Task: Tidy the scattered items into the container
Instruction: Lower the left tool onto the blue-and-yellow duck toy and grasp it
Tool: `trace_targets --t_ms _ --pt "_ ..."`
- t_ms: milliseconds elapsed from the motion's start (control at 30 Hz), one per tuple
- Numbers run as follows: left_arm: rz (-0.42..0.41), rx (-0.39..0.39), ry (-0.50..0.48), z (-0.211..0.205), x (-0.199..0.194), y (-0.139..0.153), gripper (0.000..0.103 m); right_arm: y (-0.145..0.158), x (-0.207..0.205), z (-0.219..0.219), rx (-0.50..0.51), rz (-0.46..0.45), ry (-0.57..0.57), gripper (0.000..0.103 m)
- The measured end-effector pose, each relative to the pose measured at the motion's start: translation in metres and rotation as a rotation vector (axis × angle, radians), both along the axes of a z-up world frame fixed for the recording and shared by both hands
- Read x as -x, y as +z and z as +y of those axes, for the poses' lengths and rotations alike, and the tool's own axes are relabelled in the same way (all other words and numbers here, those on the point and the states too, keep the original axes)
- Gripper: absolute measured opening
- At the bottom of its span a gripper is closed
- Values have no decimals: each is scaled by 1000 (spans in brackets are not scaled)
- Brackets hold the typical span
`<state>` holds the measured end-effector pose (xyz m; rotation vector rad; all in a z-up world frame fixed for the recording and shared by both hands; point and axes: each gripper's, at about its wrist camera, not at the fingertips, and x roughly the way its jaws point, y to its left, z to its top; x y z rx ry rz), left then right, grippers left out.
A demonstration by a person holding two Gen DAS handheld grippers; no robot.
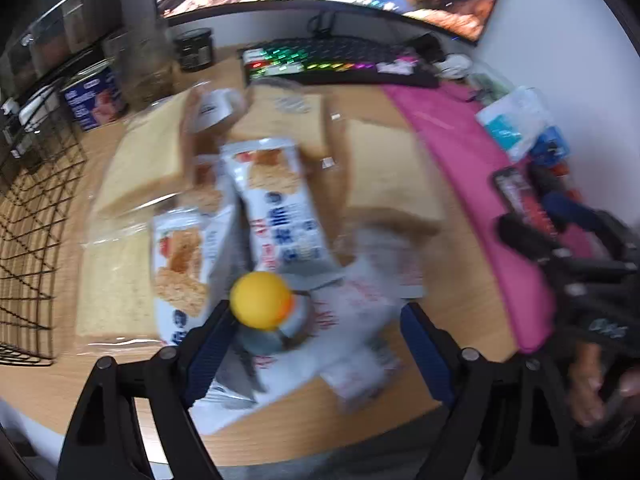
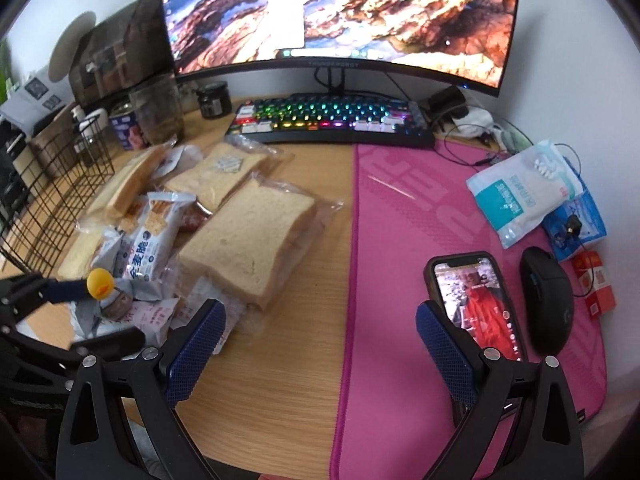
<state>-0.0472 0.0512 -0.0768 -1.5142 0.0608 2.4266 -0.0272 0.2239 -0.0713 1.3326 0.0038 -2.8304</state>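
Two tools are in view, one per hand. The left tool points forward and down over the near-left part of the desk, its blue-padded fingers standing apart. A small bottle with a yellow cap sits between them, close against the left pad; the blur in the left wrist view does not show whether the pad touches it. The right wrist view shows this bottle upright among the packets with the left tool's finger beside it.

The right tool is held level over the near desk edge, fingers spread wide with nothing between them. Its left finger lies over bare wood; its right finger lies over the pink mat, near a phone with a lit screen. A black mouse rests just right of the phone.

Beyond the bottle, white-and-blue cracker packets lie across a loose pile. Bagged bread slices surround them on the wood. The wire basket stands at the left, beside the pile.

Farther right, a white-and-teal pouch lies on the mat. At the far side sit a backlit keyboard, a dark jar and a monitor.
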Motion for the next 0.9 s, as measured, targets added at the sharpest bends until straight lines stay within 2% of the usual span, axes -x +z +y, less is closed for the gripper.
trace_targets --t_ms 267,467,633,800,900 --pt "-18 -44 59 -22 10 -12 85 -2 0 5 18 -2 -1 98" --pt "-21 -1 89 -35 4 -10 85 0 0 3 13 6 5 98" --pt "-40 -11 100 -46 -1 -12 85 -4 1 -1 18 -5 16 98" --pt "-93 -155 164 -65 12 -25 86 -2 -2 -8 10 6 33 98" --pt "-78 -168 163 -65 14 -26 86 0 -2 -11 4 11 34 98"
